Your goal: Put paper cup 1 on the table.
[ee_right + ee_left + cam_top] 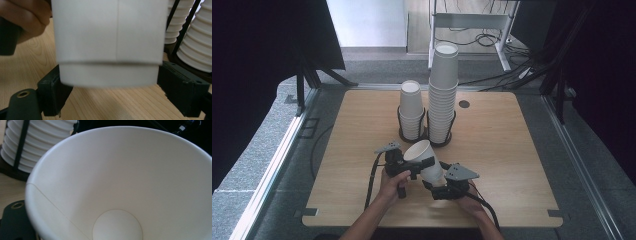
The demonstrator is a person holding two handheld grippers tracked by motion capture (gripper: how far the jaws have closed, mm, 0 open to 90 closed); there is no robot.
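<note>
Both claws share one white paper cup point(426, 159), tilted above the tabletop point(512, 150) just before the two racked cup stacks point(443, 95). The right claw point(109, 82) clamps the base to steady it; the left claw point(414, 165) pinches the rim, likely to peel it free. Seamed wall, clean and empty inside.

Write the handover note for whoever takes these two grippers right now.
Left gripper: at the rim end of the paper cup; grip can't be confirmed.
Right gripper: jaws flush against the cup's base on both sides.
Cup: held tilted above the table, in front of the short stack and tall stack in their black holders.
Done: one cup is out.
Left: probably to stack or set it down.
</note>
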